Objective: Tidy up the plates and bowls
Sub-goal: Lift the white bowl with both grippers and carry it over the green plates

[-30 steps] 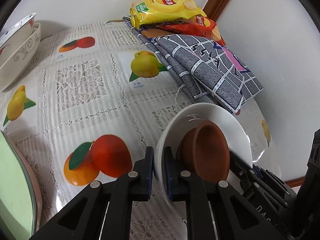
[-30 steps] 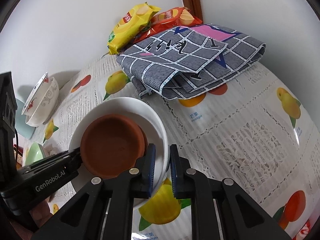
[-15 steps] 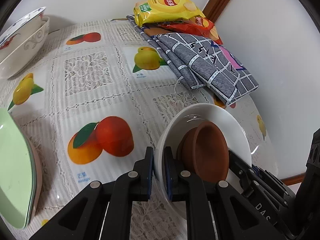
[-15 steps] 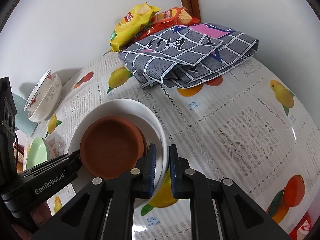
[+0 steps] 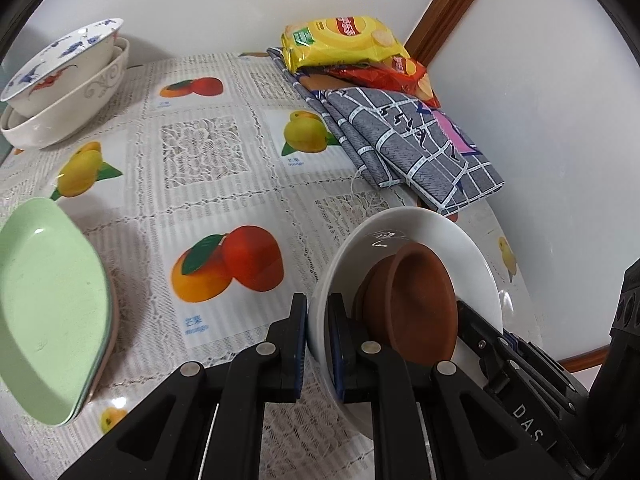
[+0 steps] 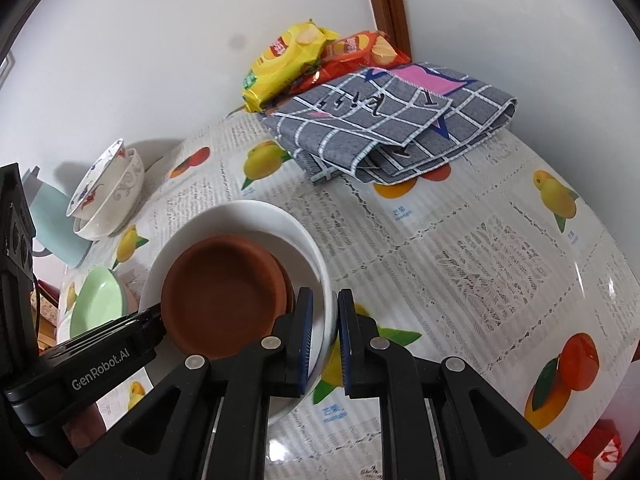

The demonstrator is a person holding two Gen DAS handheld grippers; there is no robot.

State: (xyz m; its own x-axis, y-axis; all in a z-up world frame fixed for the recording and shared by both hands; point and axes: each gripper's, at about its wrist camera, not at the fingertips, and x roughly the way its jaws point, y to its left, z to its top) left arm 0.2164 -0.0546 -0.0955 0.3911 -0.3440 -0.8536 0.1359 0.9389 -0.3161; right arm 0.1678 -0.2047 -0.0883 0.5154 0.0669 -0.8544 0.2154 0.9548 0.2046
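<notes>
A white bowl (image 5: 424, 232) (image 6: 256, 216) hangs above the fruit-print table, with brown clay saucers (image 5: 416, 304) (image 6: 224, 284) stacked inside it. My left gripper (image 5: 318, 344) is shut on the bowl's near rim, and my right gripper (image 6: 323, 336) is shut on the opposite rim. Two patterned bowls (image 5: 60, 84) (image 6: 108, 192), one nested in the other, stand at the back left. A stack of green plates (image 5: 44, 300) (image 6: 98, 300) lies at the left edge.
A folded grey checked cloth (image 5: 404, 144) (image 6: 392, 124) lies at the back by the wall, with yellow and red snack bags (image 5: 344, 42) (image 6: 292, 56) on it. A pale blue mug (image 6: 52, 224) stands beyond the patterned bowls. A white wall bounds the table's far side.
Both grippers have risen and pulled back with the white bowl held between them. More of the table, the green plates and the patterned bowls have come into view.
</notes>
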